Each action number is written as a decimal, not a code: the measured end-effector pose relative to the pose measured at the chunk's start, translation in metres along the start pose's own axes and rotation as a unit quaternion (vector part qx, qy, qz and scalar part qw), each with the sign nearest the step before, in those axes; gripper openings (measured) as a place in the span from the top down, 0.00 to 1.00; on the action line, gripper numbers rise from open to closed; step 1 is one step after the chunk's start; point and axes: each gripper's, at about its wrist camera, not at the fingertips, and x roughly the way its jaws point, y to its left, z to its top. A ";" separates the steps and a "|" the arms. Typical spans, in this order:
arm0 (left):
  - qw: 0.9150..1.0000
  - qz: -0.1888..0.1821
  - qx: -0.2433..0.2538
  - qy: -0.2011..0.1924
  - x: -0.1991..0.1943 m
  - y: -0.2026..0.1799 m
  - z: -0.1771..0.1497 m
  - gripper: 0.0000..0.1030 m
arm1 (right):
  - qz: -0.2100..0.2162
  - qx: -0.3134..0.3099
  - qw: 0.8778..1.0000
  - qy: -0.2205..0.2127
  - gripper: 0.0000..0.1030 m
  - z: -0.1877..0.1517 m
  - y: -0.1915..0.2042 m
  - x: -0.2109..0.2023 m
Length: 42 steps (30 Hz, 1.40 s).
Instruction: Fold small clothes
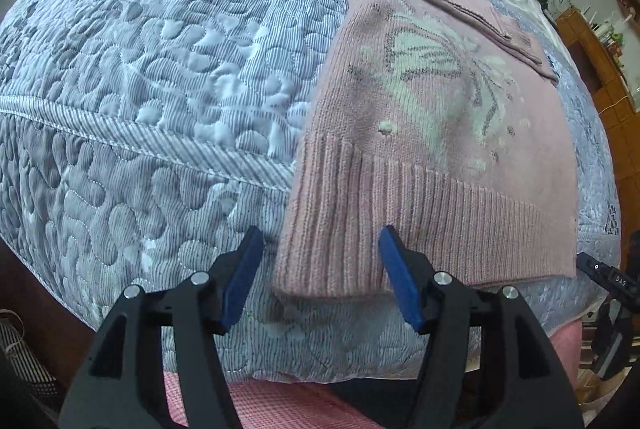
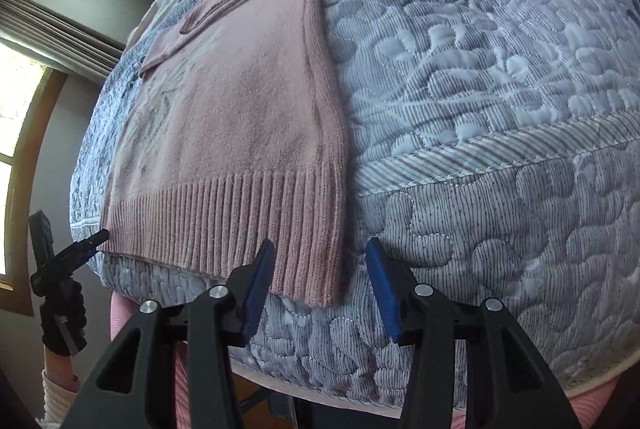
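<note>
Two tongs, left point(image 1: 320, 277) and right point(image 2: 320, 285), both agape at pink sweater point(image 1: 432, 149) hem; grey quilt point(image 1: 160, 69) beneath

Pink knit sweater point(image 1: 432, 157) with white-and-grey butterfly motif; grey-blue striped quilt point(image 1: 160, 69); blue-padded black fingers point(image 1: 240, 281).

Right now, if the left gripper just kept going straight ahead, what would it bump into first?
Most likely the pink sweater. The open left gripper points at the sweater's ribbed hem, at its left corner hanging over the edge of the quilted bedspread. Depth is hard to judge through the fisheye.
</note>
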 end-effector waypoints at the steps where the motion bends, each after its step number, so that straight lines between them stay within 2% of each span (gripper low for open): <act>1: 1.000 -0.004 -0.002 0.000 0.001 0.002 0.000 0.40 | 0.000 -0.003 1.000 0.000 0.52 -0.001 0.001 0.001; 5: 1.000 -0.019 -0.004 0.001 -0.001 0.002 0.002 0.40 | 0.034 -0.003 0.999 0.007 0.52 -0.001 0.007 0.005; 7: 0.999 -0.036 -0.002 0.005 0.000 0.000 0.002 0.40 | 0.032 0.002 0.999 0.010 0.52 0.000 0.007 0.009; 16: 0.999 -0.035 -0.007 0.012 0.005 0.000 0.003 0.45 | 0.044 0.015 0.999 0.010 0.54 -0.001 0.000 0.009; 18: 1.000 -0.029 -0.001 0.013 0.005 -0.003 0.003 0.47 | 0.041 0.009 0.999 0.012 0.53 0.000 0.002 0.010; 21: 0.999 -0.027 0.009 0.016 0.006 -0.009 0.005 0.62 | 0.032 -0.003 0.999 0.015 0.55 0.000 0.006 0.011; 23: 0.999 -0.028 0.010 0.018 0.008 -0.010 0.006 0.65 | 0.026 -0.002 1.000 0.016 0.64 0.001 0.007 0.013; 25: 0.999 -0.026 0.010 0.019 0.010 -0.011 0.007 0.67 | 0.023 0.001 1.000 0.017 0.78 0.002 0.005 0.014; 28: 0.999 -0.031 0.006 0.018 0.011 -0.010 0.006 0.75 | 0.035 0.011 0.999 0.020 0.88 0.001 -0.003 0.012; 30: 0.999 -0.041 0.001 0.017 0.009 -0.009 0.007 0.83 | 0.050 0.017 0.998 0.020 0.89 0.001 -0.006 0.008; 34: 0.998 -0.067 -0.002 0.015 0.001 -0.008 0.007 0.85 | 0.087 0.013 0.996 0.008 0.90 0.005 -0.002 -0.007; 39: 0.991 -0.130 -0.024 -0.003 -0.016 -0.007 0.015 0.86 | 0.142 0.021 0.990 -0.017 0.90 0.022 0.000 -0.031; 42: 0.988 -0.154 -0.025 -0.018 -0.027 -0.010 0.027 0.86 | 0.172 0.034 0.984 -0.028 0.90 0.038 -0.002 -0.041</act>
